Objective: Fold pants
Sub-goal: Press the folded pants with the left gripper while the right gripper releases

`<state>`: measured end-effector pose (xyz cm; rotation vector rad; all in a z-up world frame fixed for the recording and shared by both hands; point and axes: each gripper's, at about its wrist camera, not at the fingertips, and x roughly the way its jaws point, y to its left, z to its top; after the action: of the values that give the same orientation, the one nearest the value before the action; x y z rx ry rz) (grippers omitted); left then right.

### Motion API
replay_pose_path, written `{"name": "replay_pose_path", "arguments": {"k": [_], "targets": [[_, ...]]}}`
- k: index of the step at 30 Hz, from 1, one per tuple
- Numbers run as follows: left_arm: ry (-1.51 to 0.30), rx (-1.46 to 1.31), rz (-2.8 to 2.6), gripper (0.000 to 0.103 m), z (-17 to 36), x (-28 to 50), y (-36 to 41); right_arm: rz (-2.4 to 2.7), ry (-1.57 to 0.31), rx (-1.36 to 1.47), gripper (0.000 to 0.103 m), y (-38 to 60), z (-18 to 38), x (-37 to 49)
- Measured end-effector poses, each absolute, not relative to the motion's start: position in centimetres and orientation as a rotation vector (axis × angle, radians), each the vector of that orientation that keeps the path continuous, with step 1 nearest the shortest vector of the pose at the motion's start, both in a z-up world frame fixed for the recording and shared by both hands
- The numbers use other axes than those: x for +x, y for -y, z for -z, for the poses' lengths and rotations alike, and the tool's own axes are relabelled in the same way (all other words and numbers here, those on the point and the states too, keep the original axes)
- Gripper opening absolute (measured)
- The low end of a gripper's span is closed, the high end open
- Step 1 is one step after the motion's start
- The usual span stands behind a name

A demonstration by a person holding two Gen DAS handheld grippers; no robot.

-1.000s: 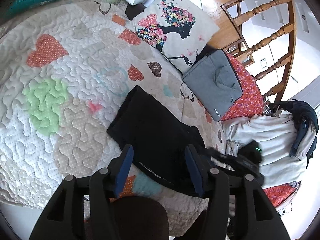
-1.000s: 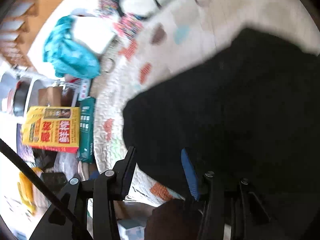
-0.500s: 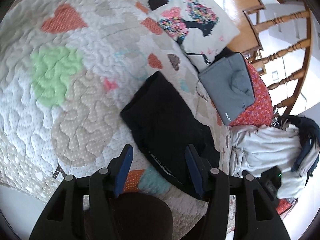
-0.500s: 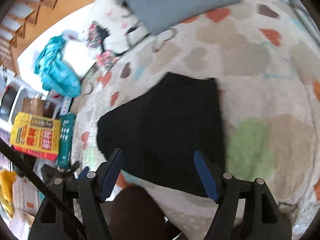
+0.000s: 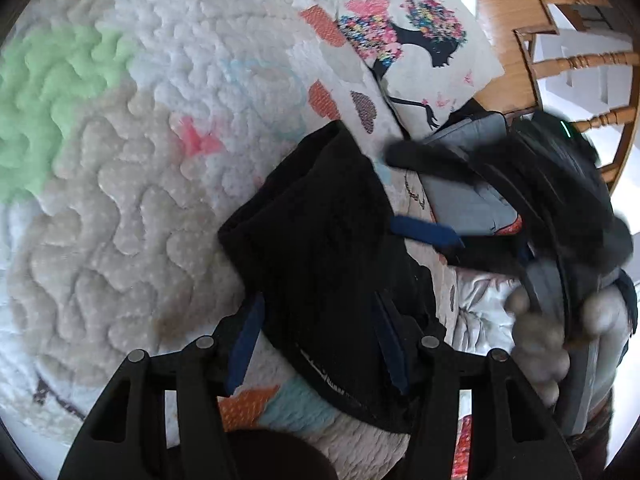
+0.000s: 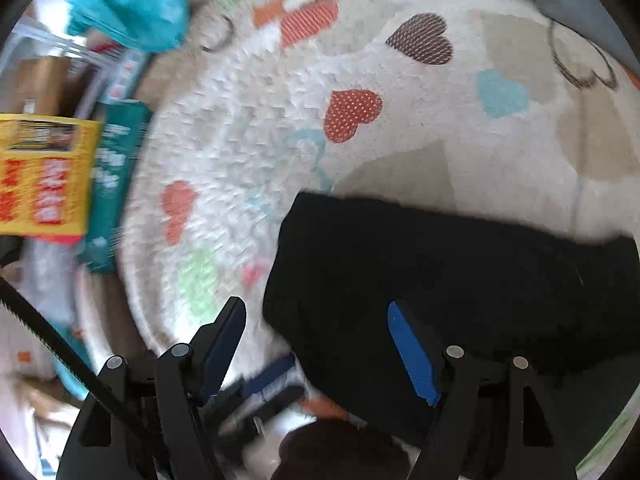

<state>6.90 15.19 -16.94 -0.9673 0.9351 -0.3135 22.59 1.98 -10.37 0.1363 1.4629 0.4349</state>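
One pair of black pants (image 5: 324,248) – folded compact, both claws open, empty.

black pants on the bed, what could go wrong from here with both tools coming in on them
1. The folded black fabric pants lie near the edge of the quilted heart-patterned bedspread; a tug could drag them off.
2. The left tool straddles the thick near edge with open jaws, so closing may catch only the top layers and undo the fold.
3. The right tool, its jaws just opened and empty, crosses close to the left one; they might collide.
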Motion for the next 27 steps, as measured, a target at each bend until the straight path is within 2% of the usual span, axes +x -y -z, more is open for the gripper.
{"name": "replay_pose_path", "arguments": {"k": [3, 5, 7, 9, 10, 11, 12, 13, 14, 17, 19, 27], "targets": [[-0.905, -0.999, 0.337, 0.066, 17.3, 6.9, -15.2, -0.352, -1.54, 0.033, 0.081, -5.0, 12.9, 24.8], [-0.896, -1.016, 0.341, 0.068, 17.4, 6.9, -15.1, -0.305, -1.611, -0.056, 0.09, -6.9, 14.9, 25.8], [-0.895, -1.022, 0.338, 0.067, 17.4, 7.0, -15.0, -0.263, -1.658, -0.164, 0.095, -8.5, 16.2, 26.2], [-0.902, -1.025, 0.34, 0.055, 17.4, 7.0, -15.0, -0.233, -1.691, -0.326, 0.096, -10.5, 17.5, 26.1], [-0.92, -1.016, 0.352, 0.03, 17.6, 7.2, -14.8, -0.226, -1.688, -0.383, 0.096, -11.1, 17.7, 25.9], [-0.942, -1.001, 0.351, 0.017, 17.8, 7.4, -14.6, -0.22, -1.677, -0.408, 0.095, -11.4, 17.6, 25.8], [-0.954, -0.998, 0.35, 0.012, 18.0, 7.5, -14.6, -0.225, -1.669, -0.42, 0.093, -11.6, 17.5, 25.7], [-0.953, -1.006, 0.35, 0.012, 18.0, 7.4, -14.7, -0.229, -1.658, -0.435, 0.085, -11.6, 17.2, 25.6], [-0.951, -1.013, 0.355, 0.012, 17.9, 7.2, -14.8, -0.23, -1.633, -0.455, 0.072, -11.3, 16.7, 25.3], [-0.935, -0.992, 0.375, 0.012, 16.5, 6.7, -14.4, -0.269, -1.57, -0.44, 0.05, -10.2, 14.5, 24.0], [-0.919, -0.965, 0.401, 0.012, 14.9, 6.3, -13.5, -0.302, -1.526, -0.409, 0.041, -9.1, 12.7, 23.0], [-0.898, -0.793, 0.539, 0.012, 9.1, 4.7, -6.8, -0.409, -1.332, -0.156, 0.035, 0.2, 4.6, 18.2]]}}
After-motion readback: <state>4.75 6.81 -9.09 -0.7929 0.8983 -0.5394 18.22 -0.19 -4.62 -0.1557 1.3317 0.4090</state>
